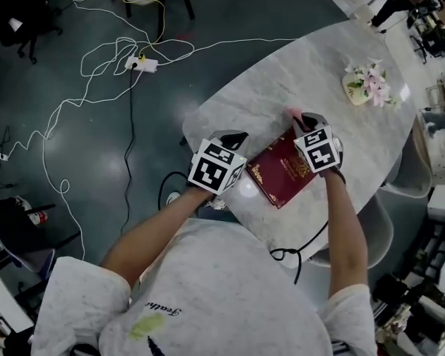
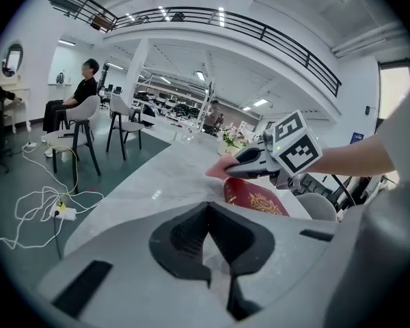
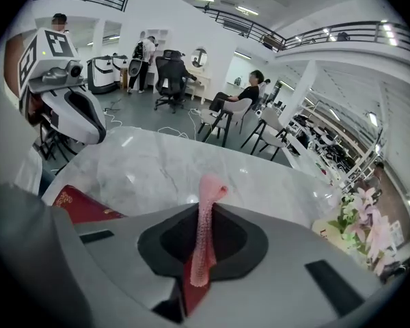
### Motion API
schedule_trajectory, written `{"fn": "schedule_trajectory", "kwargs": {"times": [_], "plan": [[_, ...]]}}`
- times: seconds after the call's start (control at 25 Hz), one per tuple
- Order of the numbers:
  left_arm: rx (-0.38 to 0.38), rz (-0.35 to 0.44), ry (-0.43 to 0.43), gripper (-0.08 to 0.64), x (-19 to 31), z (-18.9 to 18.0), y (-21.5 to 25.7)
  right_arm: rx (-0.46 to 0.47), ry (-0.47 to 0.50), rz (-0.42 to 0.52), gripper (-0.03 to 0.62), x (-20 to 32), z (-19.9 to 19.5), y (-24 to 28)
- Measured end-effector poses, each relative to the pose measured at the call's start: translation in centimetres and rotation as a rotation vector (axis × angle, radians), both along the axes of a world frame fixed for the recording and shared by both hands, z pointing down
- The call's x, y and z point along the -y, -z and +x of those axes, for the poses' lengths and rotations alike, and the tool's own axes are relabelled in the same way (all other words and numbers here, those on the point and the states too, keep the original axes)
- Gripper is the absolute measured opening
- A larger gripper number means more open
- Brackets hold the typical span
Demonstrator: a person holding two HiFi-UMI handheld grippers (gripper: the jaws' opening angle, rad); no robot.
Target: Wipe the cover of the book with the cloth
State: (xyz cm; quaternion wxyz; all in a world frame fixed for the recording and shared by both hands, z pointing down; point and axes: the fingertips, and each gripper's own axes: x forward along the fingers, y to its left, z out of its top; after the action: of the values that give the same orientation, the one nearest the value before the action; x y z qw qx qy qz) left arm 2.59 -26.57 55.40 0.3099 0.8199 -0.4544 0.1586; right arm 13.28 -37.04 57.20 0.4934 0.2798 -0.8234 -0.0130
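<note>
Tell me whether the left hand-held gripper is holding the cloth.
No, the cloth is pinched in the right hand-held gripper; the left hand-held gripper holds nothing between its jaws.

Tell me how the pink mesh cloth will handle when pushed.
Probably floppy: the pink mesh cloth curls over beyond the right gripper. Likely light, a thin strip. Its open weave may grip the dark red book.

One book [image 1: 282, 175], one cloth [image 3: 205, 210] — one table [image 1: 297, 73].
</note>
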Motion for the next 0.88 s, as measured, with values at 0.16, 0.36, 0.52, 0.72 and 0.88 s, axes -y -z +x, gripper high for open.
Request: {"fn": "schedule_trajectory", "kwargs": {"times": [0.16, 0.36, 0.52, 0.72, 0.88], "plan": [[0.001, -0.008, 0.001, 0.007, -0.2, -0.2, -0.3, 0.003, 0.013, -0.02, 0.02, -0.8, -0.5, -0.4], [-0.004, -0.009, -0.013, 0.008, -0.5, 0.1, -0.4, 0.006, 0.017, -0.035, 0.02, -1.7, -1.0, -0.7], [-0.008, -0.006, -0.016, 0.007, -0.8, 0.1, -0.4, 0.009, 0.02, -0.04, 0.02, -2.5, -1.4, -1.1], [-0.014, -0.003, -0.015, 0.008, -1.0, -0.3, -0.1, 0.009, 0.022, -0.045, 0.02, -3.5, -1.8, -1.3], [-0.015, -0.002, -0.02, 0.007, -1.3, -0.6, -0.1, 0.008, 0.017, -0.054, 0.02, -4.2, -2.3, -1.2]]}}
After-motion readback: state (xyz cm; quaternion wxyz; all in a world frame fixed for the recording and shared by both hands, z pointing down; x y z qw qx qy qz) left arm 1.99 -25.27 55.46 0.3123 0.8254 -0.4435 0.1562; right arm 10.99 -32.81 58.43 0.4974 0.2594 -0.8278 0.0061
